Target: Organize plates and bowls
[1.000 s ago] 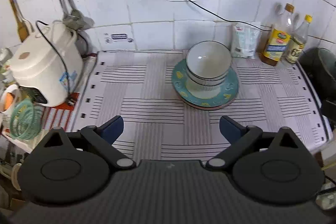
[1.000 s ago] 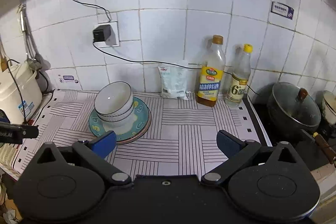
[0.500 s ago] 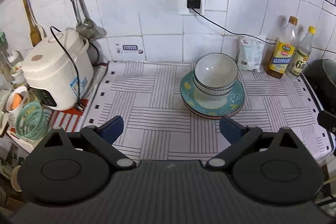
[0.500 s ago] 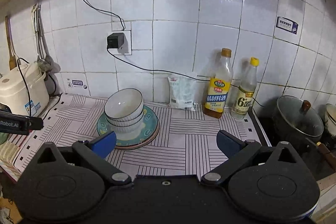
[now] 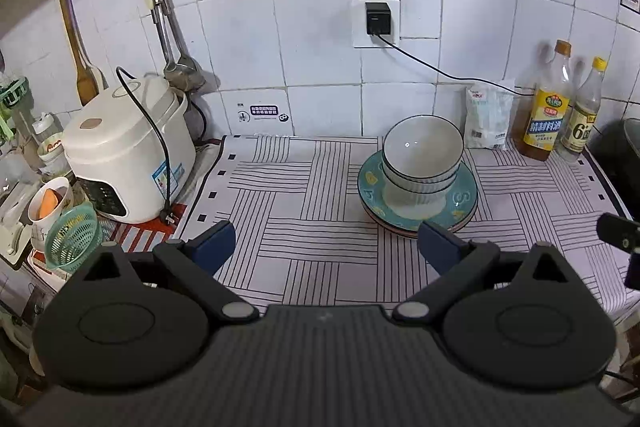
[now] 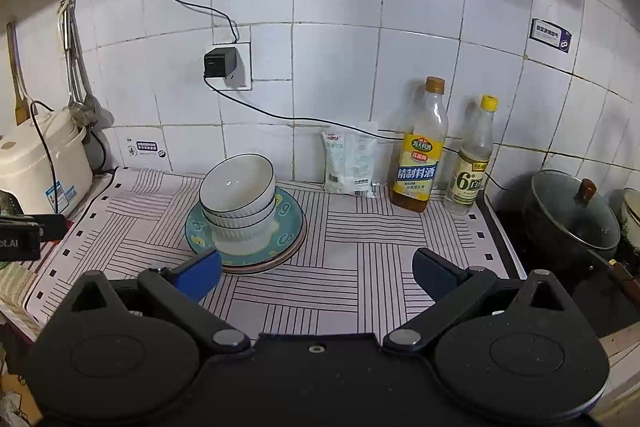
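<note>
A stack of white ribbed bowls [image 5: 421,159] sits on a teal plate [image 5: 466,193] that lies on another plate, at the back right of the striped mat [image 5: 304,211]. The same stack [image 6: 238,199] and teal plate [image 6: 290,223] show in the right wrist view, left of centre. My left gripper [image 5: 325,247] is open and empty, held back above the mat's front, near side of the stack. My right gripper [image 6: 316,273] is open and empty, to the right of the stack and apart from it.
A white rice cooker [image 5: 128,151] stands at the left with a green basket [image 5: 72,239] and a cup beside it. A white bag [image 6: 352,163] and two bottles [image 6: 420,151] stand by the wall. A lidded pot [image 6: 572,215] sits on the stove at the right.
Both grippers have drawn back and up from the stacked bowls and plates, so more wall shows. Both stay open and empty. The stack has not moved.
</note>
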